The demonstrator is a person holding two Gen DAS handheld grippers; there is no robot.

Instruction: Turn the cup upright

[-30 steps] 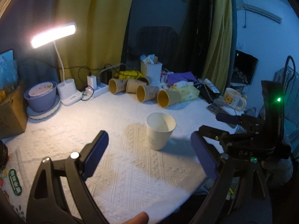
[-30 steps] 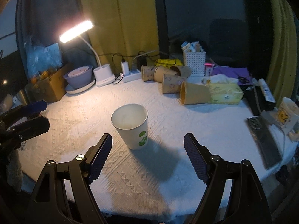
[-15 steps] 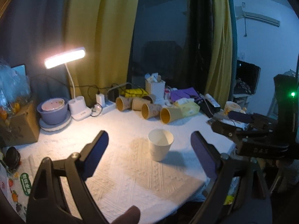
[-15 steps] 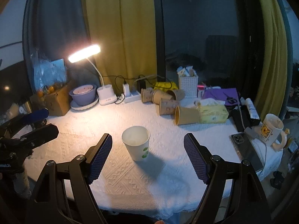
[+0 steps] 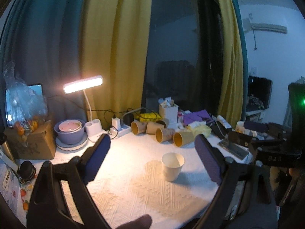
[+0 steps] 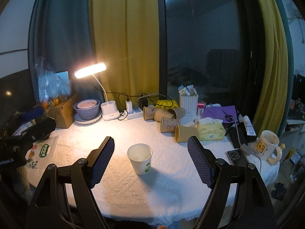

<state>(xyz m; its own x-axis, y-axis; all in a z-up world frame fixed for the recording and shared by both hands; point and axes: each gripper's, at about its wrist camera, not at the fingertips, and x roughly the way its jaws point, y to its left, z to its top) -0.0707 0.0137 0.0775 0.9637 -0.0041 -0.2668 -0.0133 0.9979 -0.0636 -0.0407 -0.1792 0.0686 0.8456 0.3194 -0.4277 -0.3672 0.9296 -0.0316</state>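
Right wrist: cup (image 6: 140, 158) upright, mouth up.

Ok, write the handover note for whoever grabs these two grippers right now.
Left gripper: open, empty, held back from the table.
Right gripper: open, empty, also clear of the table.
White paper cup: standing upright, mouth up, alone near the middle of the white tablecloth, touched by neither gripper.
Brown paper cups: lying on their sides at the back, by the tissue box.
Done: the white cup is upright.
Left: nothing on that cup; the pictures do not say whether the brown ones count.
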